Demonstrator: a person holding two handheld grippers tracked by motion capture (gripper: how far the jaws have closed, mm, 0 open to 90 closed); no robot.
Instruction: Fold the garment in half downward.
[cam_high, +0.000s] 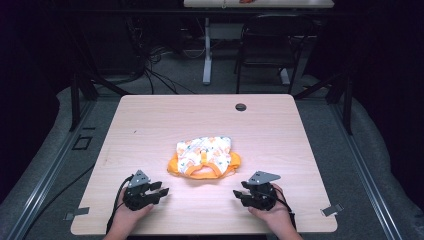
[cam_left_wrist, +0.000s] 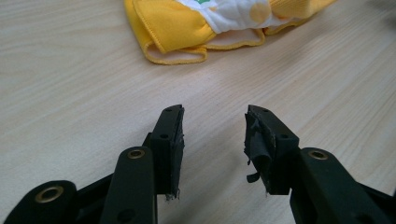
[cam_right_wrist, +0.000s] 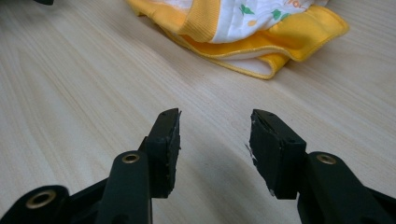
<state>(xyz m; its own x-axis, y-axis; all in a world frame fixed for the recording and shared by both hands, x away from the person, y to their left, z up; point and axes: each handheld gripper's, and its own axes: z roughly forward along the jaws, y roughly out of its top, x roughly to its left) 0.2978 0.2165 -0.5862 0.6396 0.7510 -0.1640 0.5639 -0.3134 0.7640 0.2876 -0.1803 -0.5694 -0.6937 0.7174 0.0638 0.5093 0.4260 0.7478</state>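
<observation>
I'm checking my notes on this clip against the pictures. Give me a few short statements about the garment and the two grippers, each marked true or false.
1. The yellow and white garment lies bunched on the table. True.
2. The left gripper is clamped on the garment's hem. False: its jaws stand open with nothing between them, short of the garment.
3. The right gripper is open and holds nothing. True.
4. The garment hangs over the table's near edge. False: it lies near the middle, beyond both grippers.
5. A small dark round hole shows near the table's far edge. True.
</observation>
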